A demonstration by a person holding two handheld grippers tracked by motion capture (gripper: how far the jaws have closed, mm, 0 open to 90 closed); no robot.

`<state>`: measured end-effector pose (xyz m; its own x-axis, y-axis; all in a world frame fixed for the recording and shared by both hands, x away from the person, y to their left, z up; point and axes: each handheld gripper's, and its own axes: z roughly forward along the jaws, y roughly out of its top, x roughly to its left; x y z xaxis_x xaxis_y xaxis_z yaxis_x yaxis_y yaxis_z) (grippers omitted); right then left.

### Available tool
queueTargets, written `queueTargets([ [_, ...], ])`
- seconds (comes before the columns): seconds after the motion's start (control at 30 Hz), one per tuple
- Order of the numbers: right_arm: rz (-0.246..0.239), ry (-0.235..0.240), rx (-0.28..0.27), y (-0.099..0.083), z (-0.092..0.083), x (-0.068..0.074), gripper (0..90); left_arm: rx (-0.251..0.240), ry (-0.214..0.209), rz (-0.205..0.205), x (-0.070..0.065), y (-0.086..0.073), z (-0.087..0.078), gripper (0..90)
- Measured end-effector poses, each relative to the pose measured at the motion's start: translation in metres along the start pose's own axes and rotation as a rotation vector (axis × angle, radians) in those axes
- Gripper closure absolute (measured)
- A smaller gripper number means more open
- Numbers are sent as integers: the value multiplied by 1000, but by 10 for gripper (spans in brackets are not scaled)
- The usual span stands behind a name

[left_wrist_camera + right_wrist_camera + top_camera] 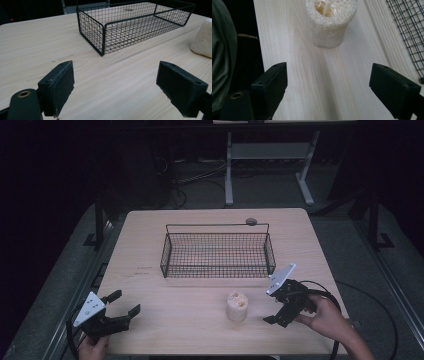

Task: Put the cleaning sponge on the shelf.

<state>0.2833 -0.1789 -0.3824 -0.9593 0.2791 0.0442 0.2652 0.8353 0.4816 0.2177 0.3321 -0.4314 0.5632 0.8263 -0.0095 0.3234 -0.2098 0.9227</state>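
The right gripper (281, 312) hung low over the near right of the table (150, 250), jaws spread wide and empty, pointed toward nine o'clock at the loofah piece (237, 306). That pale, hollow cylinder stood upright just beside the jaws, apart from them, with the wire basket (218, 251) beyond it at twelve o'clock. In the right gripper view the loofah piece (330, 22) sat ahead, between the lines of the two pads. To grasp it well, the jaws should probably slide forward level until the cylinder's middle lay between them, then close gently, since the sponge looked soft. The left gripper (122, 311) waited at seven o'clock, also wide and empty.
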Motion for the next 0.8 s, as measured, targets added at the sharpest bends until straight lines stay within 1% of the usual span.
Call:
queueTargets([
  [0.2, -19, 15, -2, 10, 4, 0, 145, -2, -1, 1, 0, 0, 0, 140],
  [0.33, -39, 15, 13, 16, 8, 0, 146, -1, 0, 3, 0, 0, -1, 139],
  [0.8, -50, 28, 25, 35, 17, -3, 146, -4, -2, 0, 0, 0, -1, 139],
])
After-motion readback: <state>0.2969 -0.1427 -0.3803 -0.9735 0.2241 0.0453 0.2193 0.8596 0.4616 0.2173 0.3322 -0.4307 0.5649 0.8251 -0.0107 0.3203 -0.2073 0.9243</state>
